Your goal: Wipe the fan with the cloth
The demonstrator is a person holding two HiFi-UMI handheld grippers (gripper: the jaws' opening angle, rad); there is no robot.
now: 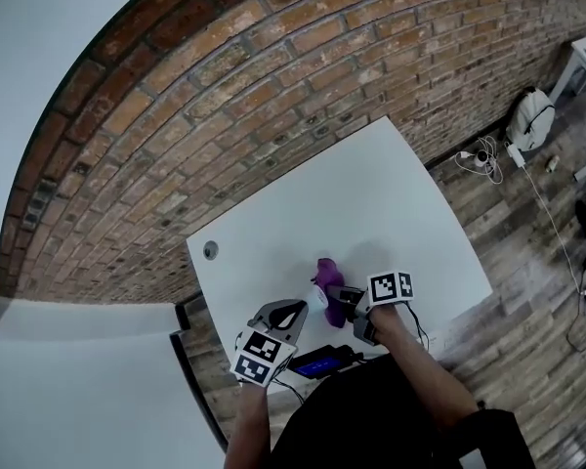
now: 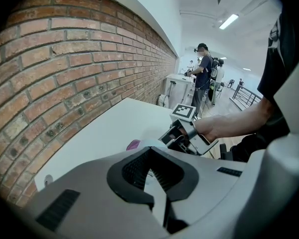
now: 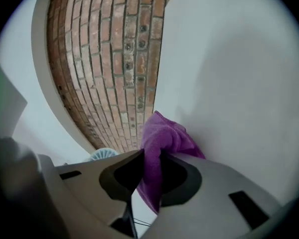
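A small white fan [image 1: 317, 297] is held low over the white table [image 1: 371, 203], near its front edge. My left gripper [image 1: 298, 308] is shut on the fan's lower part, and the pale fan body [image 2: 148, 144] shows just past its jaws [image 2: 150, 171]. My right gripper [image 1: 334, 301] is shut on a purple cloth [image 1: 326, 270], which bunches out of the jaws [image 3: 148, 171] and hangs below them. The cloth [image 3: 164, 136] is close beside the fan; the fan's grille [image 3: 103, 154] shows to its left. I cannot tell whether they touch.
A black device [image 1: 322, 362] with a cable lies at the table's front edge under my hands. A round cable hole [image 1: 210, 250] is at the table's left. A brick wall [image 1: 273, 76] runs behind. Cables and a white bag [image 1: 530, 117] lie on the floor.
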